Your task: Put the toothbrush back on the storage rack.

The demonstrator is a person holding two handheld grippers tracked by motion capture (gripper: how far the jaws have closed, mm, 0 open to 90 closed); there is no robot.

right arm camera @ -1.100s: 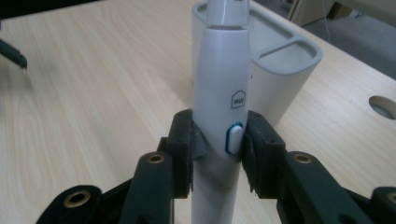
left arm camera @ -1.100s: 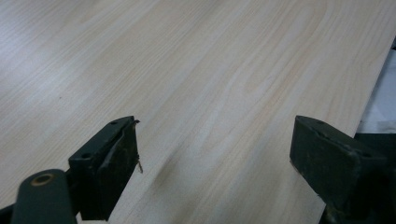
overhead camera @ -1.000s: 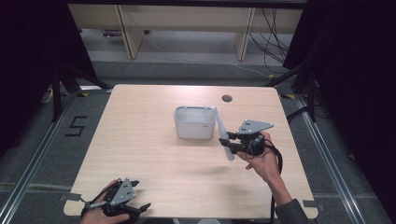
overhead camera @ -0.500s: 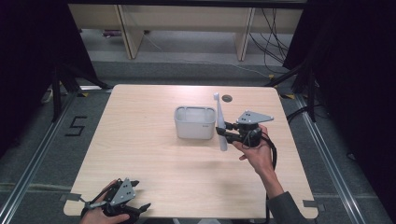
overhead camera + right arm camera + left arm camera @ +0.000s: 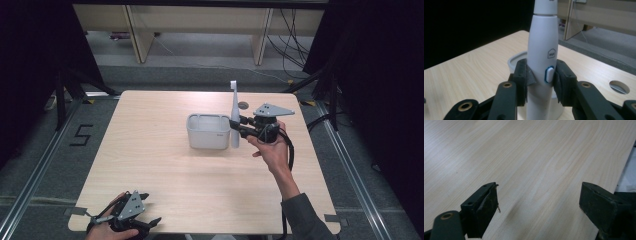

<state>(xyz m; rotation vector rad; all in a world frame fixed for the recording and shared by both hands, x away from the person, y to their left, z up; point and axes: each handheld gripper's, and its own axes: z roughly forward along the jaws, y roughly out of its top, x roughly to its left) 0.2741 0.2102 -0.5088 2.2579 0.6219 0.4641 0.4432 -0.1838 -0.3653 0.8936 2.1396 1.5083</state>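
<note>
My right claw pinches the white electric toothbrush upright, just beside the white tub. My left claw stands spread over the bare surface, well apart.

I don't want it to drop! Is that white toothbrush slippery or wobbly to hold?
Probably slippery: the electric toothbrush has a smooth, rounded handle. It looks stiff, standing straight upright in the right gripper. Tall and narrow, it would likely tip if stood alone.

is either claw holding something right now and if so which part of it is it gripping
The right claw holds a white electric toothbrush upright, pinched around the handle at its button. The left claw is open with nothing in it.
</note>
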